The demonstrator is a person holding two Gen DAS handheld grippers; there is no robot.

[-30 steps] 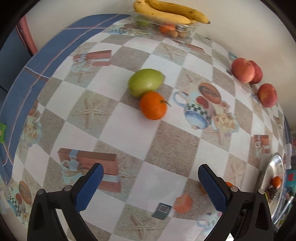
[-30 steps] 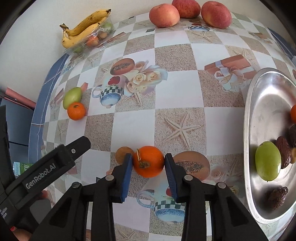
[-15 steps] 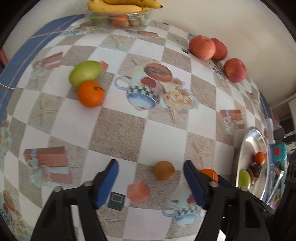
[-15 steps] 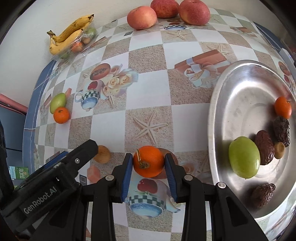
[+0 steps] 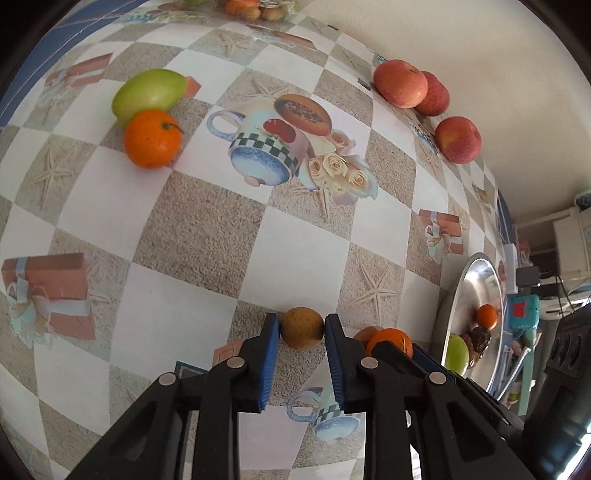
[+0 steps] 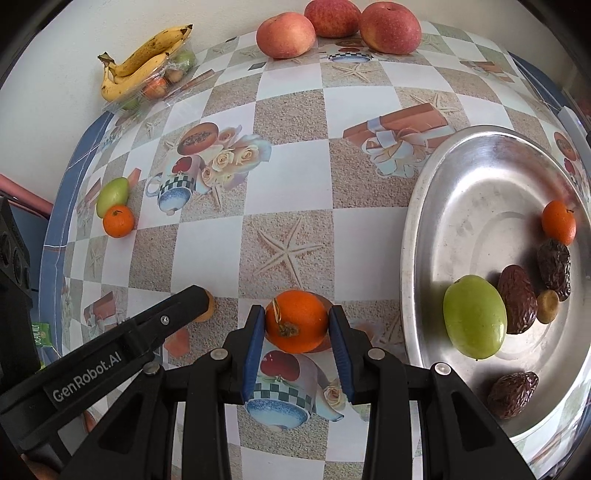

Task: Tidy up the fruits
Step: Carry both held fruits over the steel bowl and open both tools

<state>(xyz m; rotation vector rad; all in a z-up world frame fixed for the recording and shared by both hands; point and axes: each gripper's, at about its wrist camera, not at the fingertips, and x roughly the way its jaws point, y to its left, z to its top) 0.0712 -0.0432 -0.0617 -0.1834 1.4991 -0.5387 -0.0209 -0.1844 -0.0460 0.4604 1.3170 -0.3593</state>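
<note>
My left gripper (image 5: 302, 326) is shut on a small brown round fruit (image 5: 302, 328), its blue pads pressing both sides. My right gripper (image 6: 297, 320) is shut on an orange (image 6: 296, 320) just above the tablecloth; this orange (image 5: 392, 339) also shows behind the right finger in the left wrist view. The steel plate (image 6: 476, 192) on the right holds a green fruit (image 6: 474, 316), a small orange (image 6: 558, 222), several dates (image 6: 517, 299) and a little brown fruit. A green fruit (image 5: 148, 92) and another orange (image 5: 152, 138) lie together at the far left.
Three apples (image 6: 286, 35) line the wall at the back. Bananas (image 6: 147, 61) rest on a clear tray of fruit at the back left corner. The left gripper's arm (image 6: 110, 354) crosses the lower left of the right wrist view. A blue table edge (image 6: 51, 229) runs along the left.
My left gripper swung right, down to the small brown fruit, and its jaws went from wide open to shut on it. My right gripper carried its orange a little closer to the steel plate.
</note>
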